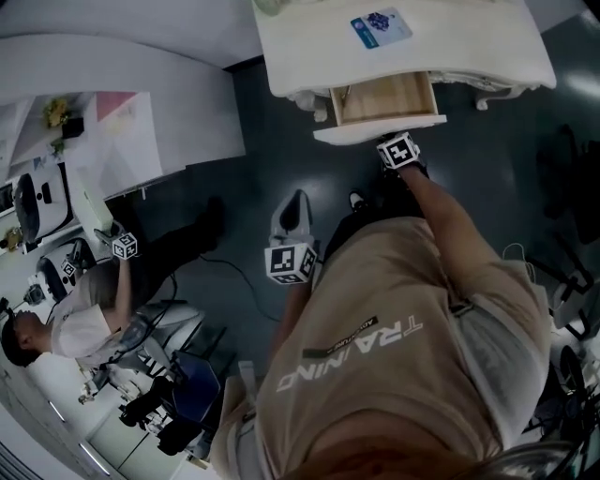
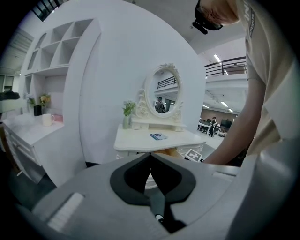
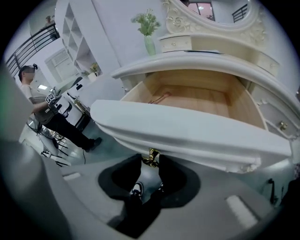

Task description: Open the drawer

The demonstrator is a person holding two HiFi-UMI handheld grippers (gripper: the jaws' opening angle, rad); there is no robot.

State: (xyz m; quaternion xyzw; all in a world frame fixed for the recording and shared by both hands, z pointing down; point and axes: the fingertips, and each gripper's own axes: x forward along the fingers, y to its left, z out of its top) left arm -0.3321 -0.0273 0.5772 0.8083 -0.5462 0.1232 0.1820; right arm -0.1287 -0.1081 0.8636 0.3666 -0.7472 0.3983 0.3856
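Note:
A cream dressing table stands at the top of the head view. Its drawer is pulled out and shows a bare wooden inside. Under the drawer's white front hangs a small brass knob. My right gripper is shut on that knob, one pad on each side; its marker cube sits just below the drawer front. My left gripper hangs in the air over the dark floor, left of the drawer and apart from it. Its jaws meet at the tips and hold nothing.
A blue card lies on the table top, with an oval mirror and a small plant vase behind it. A thin stick-like thing lies in the drawer. Another person works at a white counter at the left, near a chair.

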